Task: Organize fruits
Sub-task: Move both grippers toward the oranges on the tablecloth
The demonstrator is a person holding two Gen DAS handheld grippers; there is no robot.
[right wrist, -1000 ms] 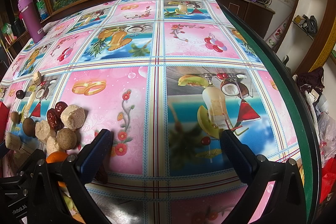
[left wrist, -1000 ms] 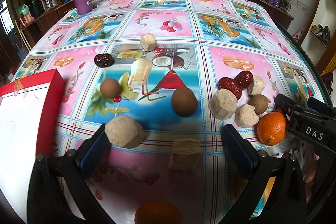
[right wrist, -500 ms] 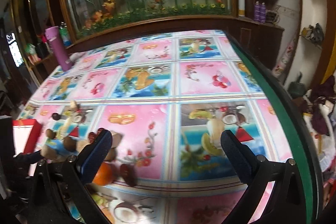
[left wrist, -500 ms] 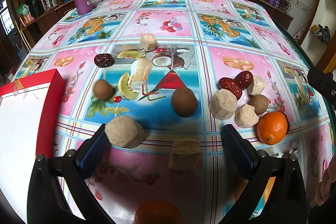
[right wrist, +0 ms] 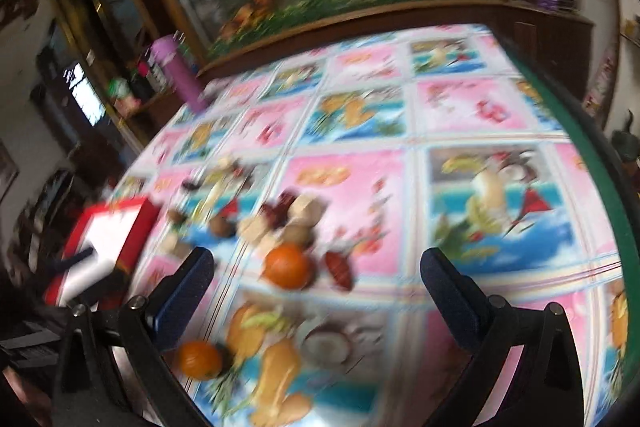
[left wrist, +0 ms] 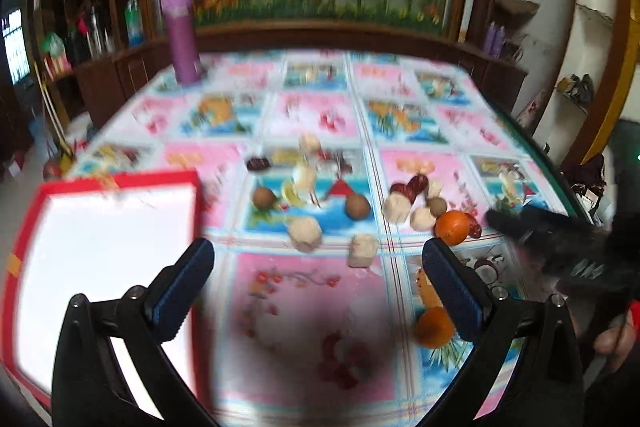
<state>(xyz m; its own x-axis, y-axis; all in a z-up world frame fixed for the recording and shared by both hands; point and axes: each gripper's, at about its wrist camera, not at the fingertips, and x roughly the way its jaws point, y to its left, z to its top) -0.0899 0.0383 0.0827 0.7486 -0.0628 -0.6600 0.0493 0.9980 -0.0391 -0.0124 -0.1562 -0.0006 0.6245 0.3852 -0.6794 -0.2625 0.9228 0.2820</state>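
Although both views are smeared by motion, the fruits read clearly enough: a loose scatter lies near the middle of the table [left wrist: 304, 307], toward its right edge, on a patterned cloth. One orange [left wrist: 452, 227] sits at the right end of a tight cluster of pale, lumpy chunks and two dark red dates [left wrist: 412, 185]; a second orange [left wrist: 434, 323] lies nearer the front edge, close beside the left gripper's right finger. Brown round fruits [left wrist: 357, 206] (I cannot name the kind) and another pale chunk [left wrist: 305, 233] lie apart in the middle.

I judge the oranges firm, light and apt to roll, so they are best taken across the widest part with the fingers straddling the equator. The dates look small, wrinkled and soft, needing a gentle pinch along the short axis. The pale chunks seem crumbly, so light pressure on flat faces suits them.

A red-rimmed box [left wrist: 100, 267] with a white inside waits at the left edge, likely the destination.

The left gripper [left wrist: 316, 283] is spread wide and holds nothing; the right gripper [right wrist: 316, 287] is likewise spread and empty above the orange cluster.
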